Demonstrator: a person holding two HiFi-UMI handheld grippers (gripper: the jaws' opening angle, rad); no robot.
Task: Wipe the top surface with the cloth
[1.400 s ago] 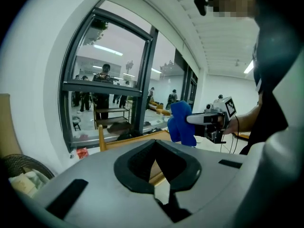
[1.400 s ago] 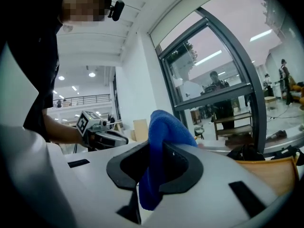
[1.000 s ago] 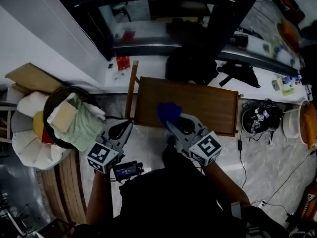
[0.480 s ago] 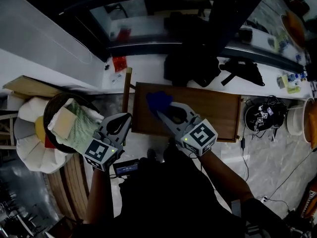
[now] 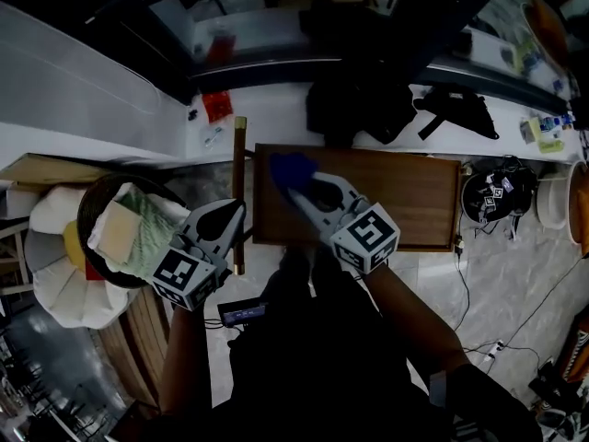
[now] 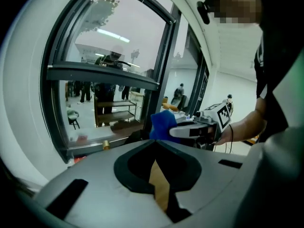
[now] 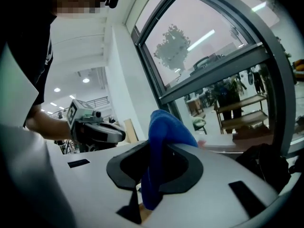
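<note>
We pinched a bunched, bright blue cloth (image 7: 161,141) between the closed tips of the right claw (image 5: 299,188). Its folds bulged up past the tips and hung below them. The cloth sat over the left end of the brown wooden counter (image 5: 405,191). Our left claw (image 5: 236,210), pressed together on nothing, hovered just off that end.
</note>
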